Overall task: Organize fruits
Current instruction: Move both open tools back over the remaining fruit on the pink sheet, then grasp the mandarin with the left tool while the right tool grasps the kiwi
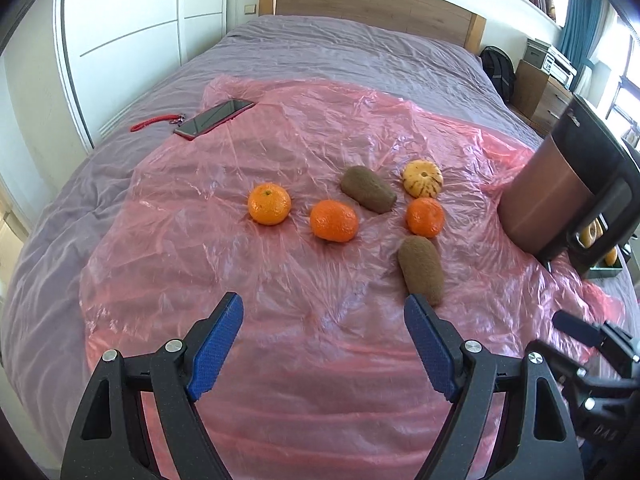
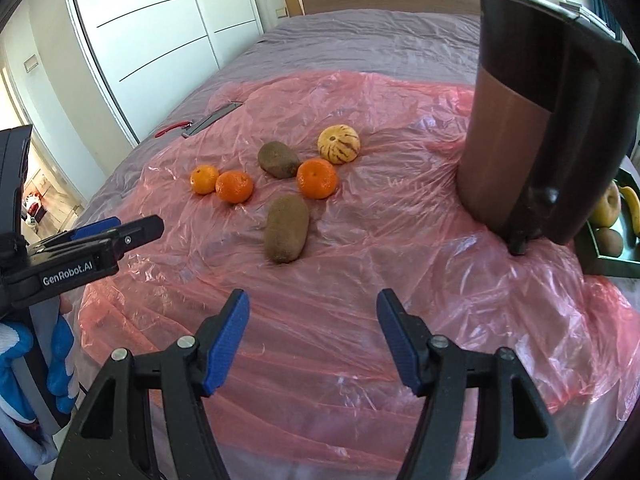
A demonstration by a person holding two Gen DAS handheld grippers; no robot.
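Blue ribbed pads line the black plastic jaws of both grippers, and both pairs stand released with nothing between them. The left gripper [image 1: 323, 312] and the right gripper [image 2: 313, 308] hang over a crinkled, glossy pink plastic sheet [image 1: 280, 340] spread on a bed with a grey-mauve quilt [image 1: 332, 40]. In the right wrist view the left gripper's side bears white lettering, "GenRobot.AI", above a blue and white glove [image 2: 20, 356].

Just ahead of the left jaws' right finger lies a fuzzy brown oblong kiwi [image 1: 421, 270]; for the right jaws it sits ahead and slightly left. Beyond it, touching its far end, is a round, dimpled orange mandarin [image 1: 425, 217]. Left of that, ahead of the gap in the left jaws, sit a second mandarin [image 1: 333, 220] and a third, paler one [image 1: 269, 203]. A second kiwi [image 1: 368, 189] lies tilted behind them, and farthest is a pale yellow, purple-striped ribbed fruit [image 1: 423, 178].

To the right of both jaws stands a tall copper-brown jug [image 2: 516, 136] with black handle and top. Past it a dark tray [image 2: 608, 256] holds a banana, a yellowish fruit and a kiwi. Far left lie a glossy phone [image 1: 214, 118] and a red cord [image 1: 154, 121], before a wooden headboard [image 1: 368, 0]
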